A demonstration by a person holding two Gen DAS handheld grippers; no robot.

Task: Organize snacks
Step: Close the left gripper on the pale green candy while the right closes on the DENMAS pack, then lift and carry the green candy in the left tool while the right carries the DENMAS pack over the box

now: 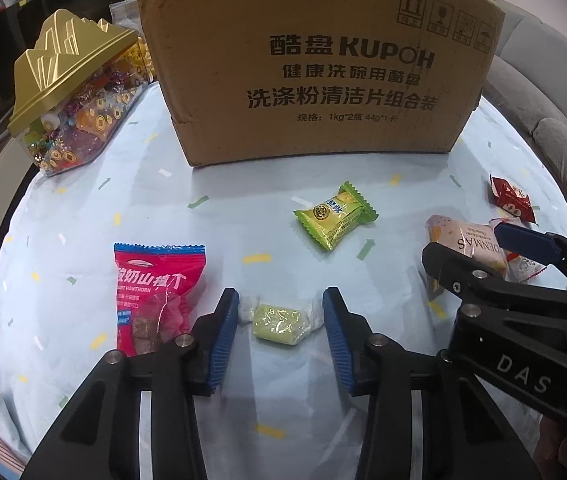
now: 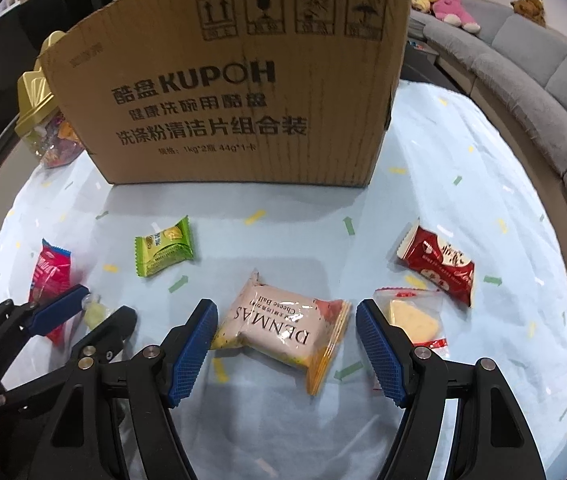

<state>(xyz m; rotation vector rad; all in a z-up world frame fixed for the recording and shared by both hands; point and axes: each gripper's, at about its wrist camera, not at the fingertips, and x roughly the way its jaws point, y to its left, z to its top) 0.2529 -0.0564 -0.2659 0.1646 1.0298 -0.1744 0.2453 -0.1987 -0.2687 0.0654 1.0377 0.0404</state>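
Both are released: your left gripper point(image 1: 281, 320) straddles the pale green candy point(image 1: 279, 322) on the bench point(image 1: 243, 208), your right gripper point(image 2: 286, 334) the cheese ball pack point(image 2: 283, 330). Close next, then lift toward the cardboard box point(image 2: 235, 92).

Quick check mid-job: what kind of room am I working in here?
Most likely a home living room: a grey sofa with plush toys curves behind the cloth-covered table.
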